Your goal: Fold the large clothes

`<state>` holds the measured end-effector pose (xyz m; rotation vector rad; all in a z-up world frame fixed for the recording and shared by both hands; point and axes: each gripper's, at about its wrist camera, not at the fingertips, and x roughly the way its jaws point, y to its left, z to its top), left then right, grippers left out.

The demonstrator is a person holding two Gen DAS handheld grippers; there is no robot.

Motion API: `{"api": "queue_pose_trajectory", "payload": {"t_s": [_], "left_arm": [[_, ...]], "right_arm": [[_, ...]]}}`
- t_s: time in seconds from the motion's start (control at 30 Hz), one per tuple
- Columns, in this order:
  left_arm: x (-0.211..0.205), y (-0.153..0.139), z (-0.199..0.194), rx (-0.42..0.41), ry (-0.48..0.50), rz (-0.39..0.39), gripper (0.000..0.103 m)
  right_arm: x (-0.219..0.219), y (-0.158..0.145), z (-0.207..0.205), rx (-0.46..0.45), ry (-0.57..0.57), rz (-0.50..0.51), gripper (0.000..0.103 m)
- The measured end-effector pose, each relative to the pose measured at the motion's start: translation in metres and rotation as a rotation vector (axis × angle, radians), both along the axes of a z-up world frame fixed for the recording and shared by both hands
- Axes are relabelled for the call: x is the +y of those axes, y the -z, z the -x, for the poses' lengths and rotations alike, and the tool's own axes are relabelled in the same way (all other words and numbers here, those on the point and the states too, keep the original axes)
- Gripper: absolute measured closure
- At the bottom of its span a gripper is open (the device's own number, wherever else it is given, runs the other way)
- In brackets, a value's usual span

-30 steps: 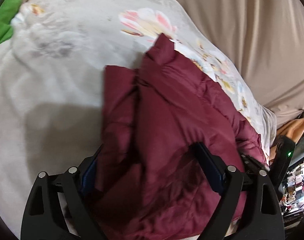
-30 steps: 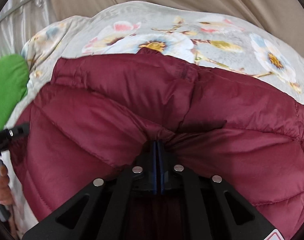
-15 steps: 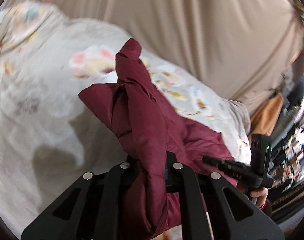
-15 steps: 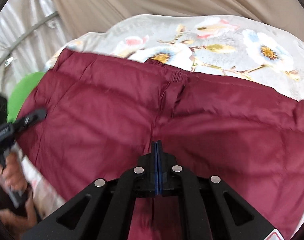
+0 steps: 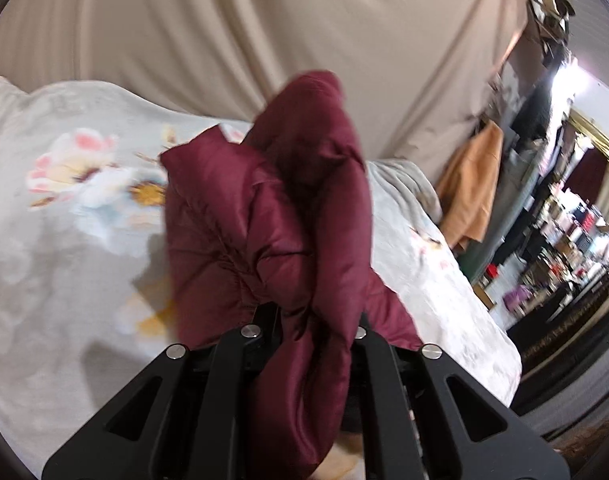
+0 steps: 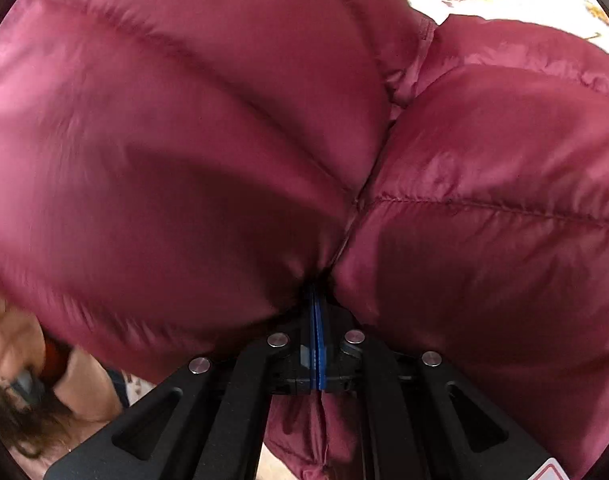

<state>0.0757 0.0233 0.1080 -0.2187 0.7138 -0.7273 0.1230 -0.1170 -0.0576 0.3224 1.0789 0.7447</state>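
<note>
Floral bedspread (image 5: 84, 184), beige curtain (image 5: 232, 28), cluttered shelves (image 5: 564, 240)

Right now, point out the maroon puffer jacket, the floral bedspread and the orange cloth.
maroon puffer jacket (image 5: 264, 216): left wrist view, on its quilted panel.
floral bedspread (image 5: 76, 168): left wrist view, on the pink flower print.
orange cloth (image 5: 470, 184): left wrist view, on its hanging middle.

Glossy quilted maroon jacket (image 5: 288, 208); matt floral cloth bedcover (image 5: 64, 240).
</note>
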Motion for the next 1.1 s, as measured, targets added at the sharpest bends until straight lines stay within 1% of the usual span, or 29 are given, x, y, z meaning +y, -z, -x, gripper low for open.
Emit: {"api": "queue_pose_trajectory", "payload": {"t_s": [0.07,0.13,0.2,0.23,0.3,0.33,0.37,0.43,0.47,0.53,0.67,0.73,0.77,0.8,0.87,0.93,1.0,1.03,1.1], "left_arm": [[-0.014,0.004,-0.002,0.009,0.012,-0.005,0.094],[-0.023,0.002,-0.001,-0.001,0.007,-0.015,0.094],[-0.023,-0.001,0.001,-0.014,0.000,-0.022,0.094],[-0.022,-0.003,0.001,-0.021,-0.004,-0.027,0.094],[-0.022,-0.003,0.001,-0.022,-0.007,-0.033,0.094],[-0.024,-0.003,0.001,-0.019,-0.003,-0.032,0.094],[-0.027,-0.003,0.000,-0.019,0.000,-0.033,0.094],[-0.036,-0.003,0.001,-0.020,0.018,-0.038,0.094],[-0.043,-0.003,0.001,-0.020,0.031,-0.042,0.094],[-0.056,-0.003,0.002,-0.024,0.053,-0.060,0.094],[-0.091,-0.001,0.005,-0.023,0.111,-0.109,0.094],[-0.113,0.002,0.006,-0.021,0.150,-0.130,0.093],[-0.130,0.007,0.005,-0.013,0.178,-0.145,0.093],[-0.144,0.012,0.003,-0.005,0.200,-0.161,0.093],[-0.169,0.025,-0.002,0.019,0.221,-0.186,0.093],[-0.197,0.048,-0.012,0.057,0.220,-0.222,0.093],[-0.210,0.067,-0.022,0.103,0.211,-0.232,0.092],[-0.213,0.075,-0.026,0.124,0.209,-0.233,0.092],[-0.220,0.094,-0.031,0.171,0.210,-0.243,0.092]], "right_arm": [[-0.006,-0.005,0.004,0.000,0.026,0.011,0.098],[-0.026,-0.021,0.013,-0.029,0.086,0.018,0.098],[-0.067,-0.049,0.031,-0.108,0.184,-0.009,0.098],[-0.097,-0.062,0.041,-0.140,0.261,-0.027,0.098],[-0.135,-0.071,0.052,-0.171,0.387,0.008,0.098],[-0.158,-0.070,0.054,-0.165,0.464,0.035,0.098],[-0.169,-0.064,0.052,-0.144,0.492,0.034,0.098],[-0.180,-0.044,0.043,-0.076,0.521,0.042,0.098],[-0.178,-0.030,0.035,-0.044,0.509,0.052,0.098],[-0.163,-0.012,0.025,-0.021,0.471,0.069,0.098],[-0.143,-0.003,0.017,-0.026,0.442,0.084,0.098],[-0.142,0.000,0.017,-0.018,0.441,0.064,0.098],[-0.142,0.001,0.016,-0.015,0.442,0.050,0.098],[-0.154,0.004,0.014,-0.012,0.442,0.037,0.098],[-0.164,0.006,0.017,-0.001,0.450,-0.009,0.098],[-0.174,0.008,0.022,0.021,0.475,-0.056,0.101],[-0.194,0.005,0.038,0.051,0.532,-0.108,0.102],[-0.204,0.001,0.048,0.047,0.563,-0.120,0.101],[-0.223,-0.011,0.074,0.006,0.629,-0.129,0.101]]}}
